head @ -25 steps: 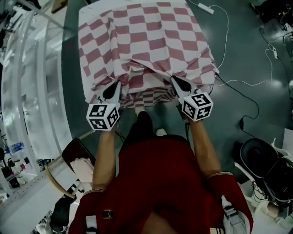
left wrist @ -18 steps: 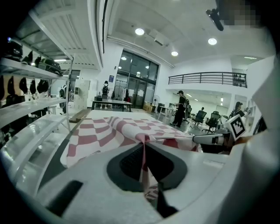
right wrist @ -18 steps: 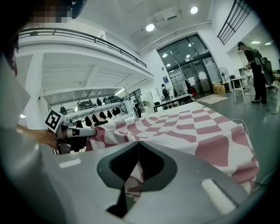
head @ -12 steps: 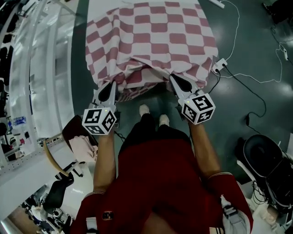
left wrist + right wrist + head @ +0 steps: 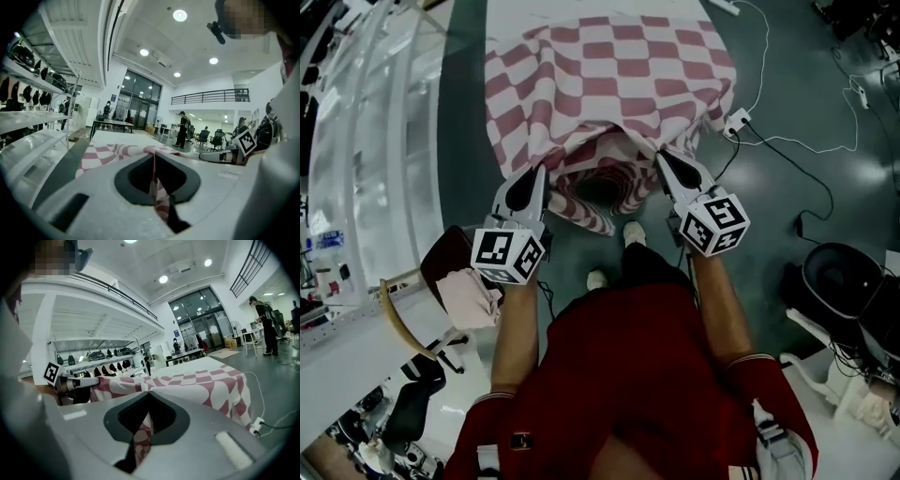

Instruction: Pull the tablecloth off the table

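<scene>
1. The left gripper (image 5: 536, 174) has its jaws pressed together on a fold of the red-and-white checked tablecloth (image 5: 609, 84). In the left gripper view (image 5: 153, 153) the cloth shows as a thin pinched strip running down between them.
2. The right gripper (image 5: 662, 157) is clamped the same way. In the right gripper view (image 5: 149, 393) a narrow pleat of the tablecloth (image 5: 197, 383) is caught between its closed jaws.
3. Between the two grippers the near hem sags into a loose hanging pocket, at 12 o'clock from the person's shoes (image 5: 635, 232).
4. From the grippers toward 12 o'clock the tablecloth is bunched and wrinkled over the table (image 5: 581, 7). A bare white strip of tabletop shows at the far edge. The cloth's sides hang down at 9 and 3 o'clock.
5. A white power strip (image 5: 734, 120) lies on the dark floor (image 5: 797, 103) at 2 o'clock from the right gripper, just beside the cloth's hanging corner.
6. A dark chair (image 5: 448, 272) stands at 7 o'clock from the left gripper.
</scene>
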Tool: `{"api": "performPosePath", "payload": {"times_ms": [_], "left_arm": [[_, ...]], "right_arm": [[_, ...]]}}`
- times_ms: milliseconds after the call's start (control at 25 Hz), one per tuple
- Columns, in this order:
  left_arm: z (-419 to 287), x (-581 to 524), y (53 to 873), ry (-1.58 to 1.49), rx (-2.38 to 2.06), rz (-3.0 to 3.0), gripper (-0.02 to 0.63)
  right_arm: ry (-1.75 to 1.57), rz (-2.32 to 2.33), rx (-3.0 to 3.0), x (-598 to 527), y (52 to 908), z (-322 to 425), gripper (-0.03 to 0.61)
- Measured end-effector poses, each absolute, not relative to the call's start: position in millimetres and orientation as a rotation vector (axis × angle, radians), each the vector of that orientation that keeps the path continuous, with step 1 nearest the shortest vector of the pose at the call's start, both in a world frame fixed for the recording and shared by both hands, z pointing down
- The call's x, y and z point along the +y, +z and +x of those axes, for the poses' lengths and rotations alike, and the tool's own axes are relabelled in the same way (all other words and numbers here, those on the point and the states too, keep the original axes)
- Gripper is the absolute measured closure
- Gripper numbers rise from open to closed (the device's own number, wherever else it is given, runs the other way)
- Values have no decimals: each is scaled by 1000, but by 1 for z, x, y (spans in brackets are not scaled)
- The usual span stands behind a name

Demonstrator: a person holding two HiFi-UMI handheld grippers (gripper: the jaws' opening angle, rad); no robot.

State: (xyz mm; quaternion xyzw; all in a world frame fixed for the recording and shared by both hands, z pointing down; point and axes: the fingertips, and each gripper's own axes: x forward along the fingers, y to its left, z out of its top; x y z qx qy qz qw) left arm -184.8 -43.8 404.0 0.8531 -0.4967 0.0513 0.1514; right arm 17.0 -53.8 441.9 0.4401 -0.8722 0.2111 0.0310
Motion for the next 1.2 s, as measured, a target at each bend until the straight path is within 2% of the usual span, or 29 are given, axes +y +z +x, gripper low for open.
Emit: {"api": "performPosePath", "payload": {"times_ms": [280, 560, 1200], "left_arm": [[-215, 51, 392, 57, -1356, 2526, 606], [-233, 106, 368, -40, -1330, 2560, 606], [-184, 162, 315, -100, -1414, 2576, 606]], "right_arm": [[612, 1450, -2681, 46, 427, -16, 563], [634, 1518, -2670, 104, 412, -14, 563], [628, 1463, -2841, 159, 367, 45, 563]]}}
